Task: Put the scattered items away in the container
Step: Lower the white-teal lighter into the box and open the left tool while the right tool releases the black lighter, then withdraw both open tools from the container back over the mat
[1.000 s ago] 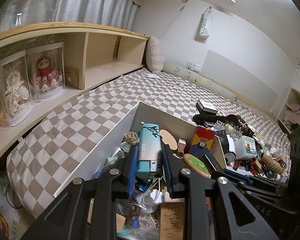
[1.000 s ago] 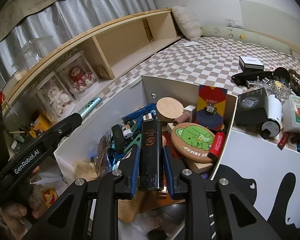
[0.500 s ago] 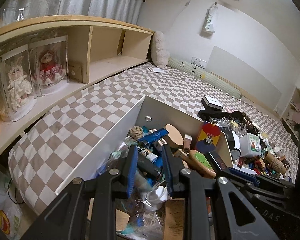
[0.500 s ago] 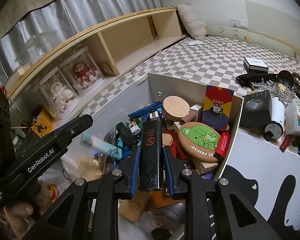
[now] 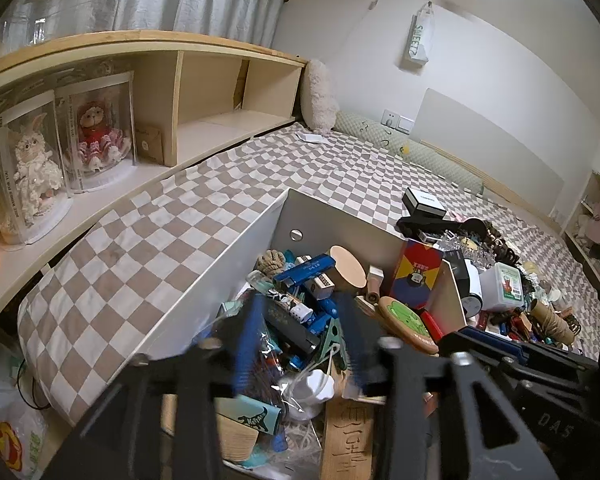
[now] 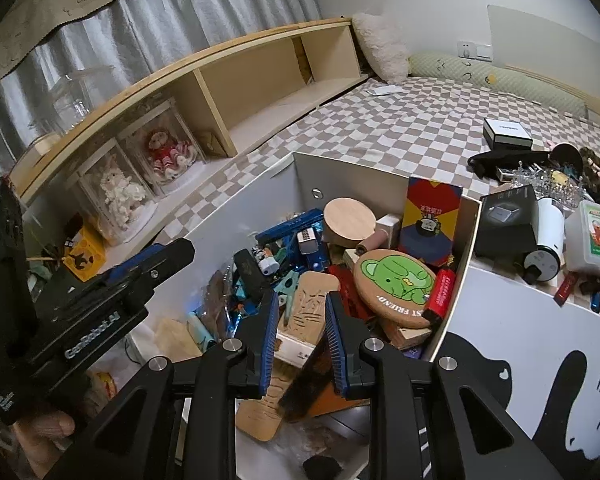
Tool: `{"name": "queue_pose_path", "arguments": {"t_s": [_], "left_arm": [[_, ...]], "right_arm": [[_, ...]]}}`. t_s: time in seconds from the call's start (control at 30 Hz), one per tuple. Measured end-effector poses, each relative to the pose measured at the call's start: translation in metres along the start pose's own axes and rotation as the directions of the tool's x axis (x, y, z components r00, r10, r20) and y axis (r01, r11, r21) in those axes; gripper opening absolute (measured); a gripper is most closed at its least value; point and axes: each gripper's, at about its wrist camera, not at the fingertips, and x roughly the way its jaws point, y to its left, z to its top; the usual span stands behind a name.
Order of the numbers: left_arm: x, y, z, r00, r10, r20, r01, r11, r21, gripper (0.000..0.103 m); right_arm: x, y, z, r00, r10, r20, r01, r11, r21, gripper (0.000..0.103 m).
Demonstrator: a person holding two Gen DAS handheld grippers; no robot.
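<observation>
Both my hand-held grippers, left (image 5: pixel 296 344) and right (image 6: pixel 302 330), hang apart and empty over the box (image 6: pixel 384 170); clutter crowds its walls.

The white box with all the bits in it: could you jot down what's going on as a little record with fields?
container: white box, open top, on the checkered bedspread
contents: round green-bear coaster, red-and-blue card box, round wooden lid, teal dinosaur-print item, many small bits
left hand-held gripper: open, nothing between its fingers, over the box
right hand-held gripper: open, nothing between its fingers, over the box
left outside: black box, white bottle, pile of small clutter
</observation>
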Motion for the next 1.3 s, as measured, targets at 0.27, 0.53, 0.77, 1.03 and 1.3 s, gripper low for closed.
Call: {"name": "queue_pose_path", "arguments": {"t_s": [0.27,0.53,0.77,1.03,1.3], "left_arm": [[-0.001,-0.003,0.000,0.999,0.029,0.016,-0.029,0.999,0.015,0.078],[-0.001,-0.006,0.002,0.999,0.038,0.034,-0.038,0.999,0.006,0.102],[0.004,-0.013,0.002,0.999,0.046,0.019,-0.047,0.999,0.011,0.102],[0.007,-0.025,0.004,0.999,0.015,0.033,-0.015,1.000,0.010,0.102],[0.013,-0.043,0.003,0.999,-0.002,0.049,0.000,0.999,0.039,0.103]], "right_arm": [[-0.001,-0.004,-0.003,1.000,-0.008,-0.008,0.008,1.000,-0.001,0.024],[-0.007,-0.013,-0.004,1.000,-0.031,0.004,0.031,0.999,0.012,0.026],[-0.017,-0.023,-0.004,0.995,-0.084,0.046,0.083,0.996,0.027,0.076],[-0.022,-0.049,-0.001,0.993,-0.102,0.064,0.095,0.991,0.097,0.100],[-0.023,-0.070,0.000,0.991,-0.120,0.053,0.114,0.988,0.103,0.101]]}}
